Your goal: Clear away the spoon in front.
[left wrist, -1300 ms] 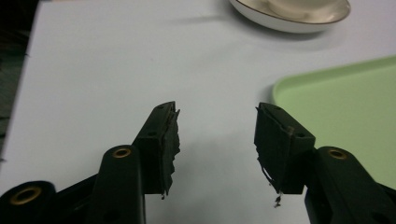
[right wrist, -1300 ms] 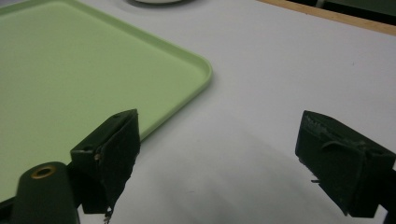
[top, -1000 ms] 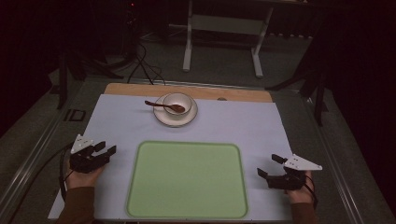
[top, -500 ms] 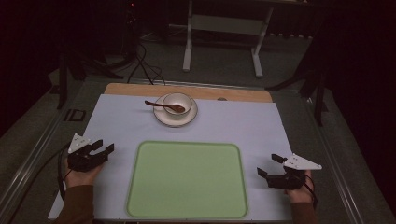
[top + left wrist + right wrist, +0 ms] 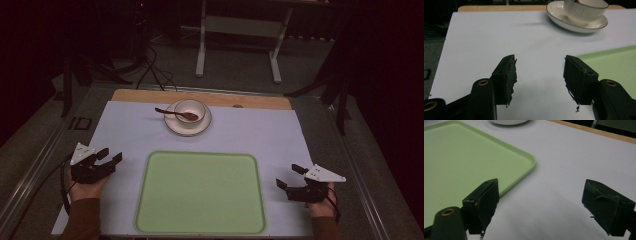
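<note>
High view: a white table cover [image 5: 125, 130] is spread out, and a green tray [image 5: 200, 192] is laid at its near middle. A saucer [image 5: 172, 126] with a cup [image 5: 190, 109] and a spoon [image 5: 172, 113] is set at twelve o'clock from the tray, well apart from both grippers. The left gripper [image 5: 109, 156] is held at nine o'clock of the tray, its jaws just opened wider, with nothing between them. The right gripper [image 5: 289, 176] is held at three o'clock, jaws spread and empty.
</note>
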The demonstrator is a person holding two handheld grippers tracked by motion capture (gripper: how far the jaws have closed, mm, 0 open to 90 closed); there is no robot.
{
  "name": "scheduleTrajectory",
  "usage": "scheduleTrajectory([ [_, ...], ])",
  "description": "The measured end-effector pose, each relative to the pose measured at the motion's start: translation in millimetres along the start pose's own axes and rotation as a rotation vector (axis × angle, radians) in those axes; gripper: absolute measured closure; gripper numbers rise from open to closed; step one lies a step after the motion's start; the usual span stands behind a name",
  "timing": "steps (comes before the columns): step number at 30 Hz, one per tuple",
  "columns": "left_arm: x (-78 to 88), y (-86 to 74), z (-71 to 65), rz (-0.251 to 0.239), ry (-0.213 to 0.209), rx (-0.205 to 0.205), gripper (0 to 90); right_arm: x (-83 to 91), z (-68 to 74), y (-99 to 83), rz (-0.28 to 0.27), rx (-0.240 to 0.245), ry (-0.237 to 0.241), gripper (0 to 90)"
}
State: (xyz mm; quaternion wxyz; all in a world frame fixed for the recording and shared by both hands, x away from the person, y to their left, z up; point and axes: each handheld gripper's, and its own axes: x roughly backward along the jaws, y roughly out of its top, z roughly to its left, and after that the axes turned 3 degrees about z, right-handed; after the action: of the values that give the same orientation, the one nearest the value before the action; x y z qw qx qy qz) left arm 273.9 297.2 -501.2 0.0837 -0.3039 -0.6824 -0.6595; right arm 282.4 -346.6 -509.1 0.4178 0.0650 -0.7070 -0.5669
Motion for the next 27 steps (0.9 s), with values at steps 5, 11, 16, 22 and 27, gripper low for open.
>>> scheduleTrajectory([
  [5,1.9,8.9,-6.1,-0.023,-0.004,-0.013,41.9,1.2,-0.5,0.2,-0.011,-0.002,-0.004,14.2],
  [11,-0.8,17.5,-10.5,-0.021,-0.007,-0.037,41.8,1.3,-0.5,0.2,-0.012,-0.002,-0.004,14.2],
  [16,-4.9,25.8,-15.4,-0.022,-0.018,-0.054,41.1,1.1,-0.3,0.2,-0.011,-0.002,-0.002,14.2],
  [22,-11.1,37.4,-21.7,-0.024,-0.032,-0.062,40.6,0.3,0.0,0.2,-0.002,-0.001,-0.001,14.2],
  [27,-15.9,47.2,-27.0,-0.027,-0.041,-0.08,39.6,0.9,-0.4,0.2,-0.006,-0.002,-0.002,14.2],
])
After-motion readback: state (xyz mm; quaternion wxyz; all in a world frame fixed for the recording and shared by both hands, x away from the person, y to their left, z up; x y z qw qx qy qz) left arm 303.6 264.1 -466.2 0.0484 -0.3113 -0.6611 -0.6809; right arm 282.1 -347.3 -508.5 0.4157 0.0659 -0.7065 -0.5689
